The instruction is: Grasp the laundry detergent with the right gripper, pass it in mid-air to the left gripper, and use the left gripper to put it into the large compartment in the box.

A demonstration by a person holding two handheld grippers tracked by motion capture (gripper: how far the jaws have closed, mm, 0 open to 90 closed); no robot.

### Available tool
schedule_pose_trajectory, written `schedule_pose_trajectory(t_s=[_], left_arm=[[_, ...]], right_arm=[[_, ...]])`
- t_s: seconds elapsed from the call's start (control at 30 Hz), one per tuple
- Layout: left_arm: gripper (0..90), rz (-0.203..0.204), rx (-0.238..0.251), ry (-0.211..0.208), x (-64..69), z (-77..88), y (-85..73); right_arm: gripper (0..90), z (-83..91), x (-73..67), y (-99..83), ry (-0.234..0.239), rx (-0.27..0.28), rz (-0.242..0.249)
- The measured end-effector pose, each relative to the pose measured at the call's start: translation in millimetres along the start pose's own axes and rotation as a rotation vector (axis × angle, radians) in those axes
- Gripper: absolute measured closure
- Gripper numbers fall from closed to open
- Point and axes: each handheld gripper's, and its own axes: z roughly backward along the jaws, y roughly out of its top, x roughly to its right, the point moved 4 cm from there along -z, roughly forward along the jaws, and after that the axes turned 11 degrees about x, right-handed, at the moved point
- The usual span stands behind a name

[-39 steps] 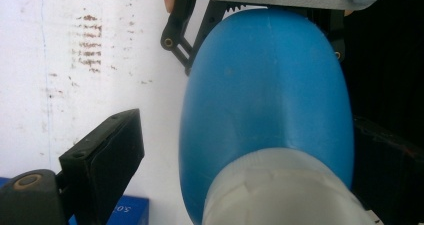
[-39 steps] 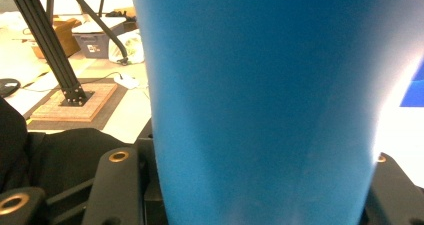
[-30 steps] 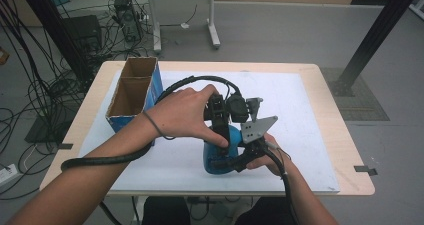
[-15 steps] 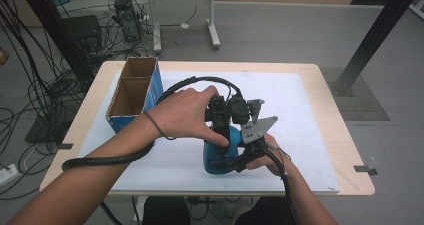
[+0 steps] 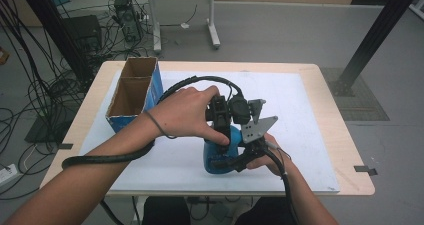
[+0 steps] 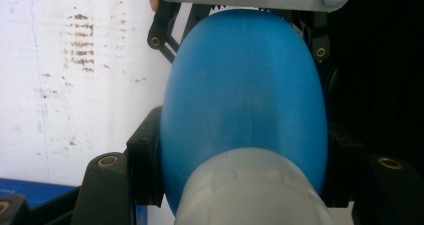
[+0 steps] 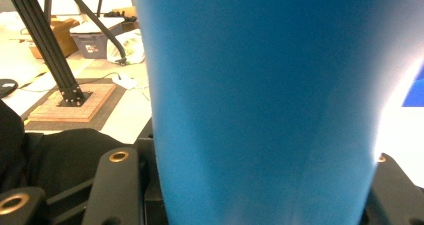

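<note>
A blue plastic bottle (image 5: 214, 160) stands on the white mat, held by both grippers. My left gripper (image 5: 223, 135) comes down on it from above under the person's left hand. Its jaws have just been closing on the bottle. In the left gripper view the pads (image 6: 146, 171) press the blue body (image 6: 245, 95) just below a whitish cap (image 6: 250, 190). My right gripper (image 5: 227, 162), with its grey plate (image 5: 258, 129) on top, clamps the bottle's lower part from the near right. The bottle (image 7: 260, 85) sits between the right gripper's jaws (image 7: 260, 195).
An open cardboard box (image 5: 131, 92) with blue sides stands at the mat's far left. The white mat (image 5: 300, 110) covers most of the wooden table (image 5: 345, 150). Cables and a black frame post lie on the floor beyond.
</note>
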Motion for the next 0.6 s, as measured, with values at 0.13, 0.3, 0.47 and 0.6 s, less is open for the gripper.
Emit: schedule_pose_trajectory(t_s=[0.13,0.3,0.47,0.6], left_arm=[[37.4,0.001,0.001,0.004,0.7,0.0,-0.7],[37.4,0.004,0.007,0.009,1.8,0.5,-2.1],[37.4,0.004,0.005,0.011,2.0,0.2,-2.7],[37.5,0.002,0.004,0.012,2.2,0.3,-3.0]], right_arm=[[42.6,-0.5,0.0,-0.5,-0.001,0.002,0.001],[42.6,-1.2,0.0,-0.6,-0.002,0.004,0.003],[42.5,-1.8,0.2,-0.4,-0.001,0.003,0.002],[42.5,-2.8,0.2,-0.6,-0.002,0.002,0.006]])
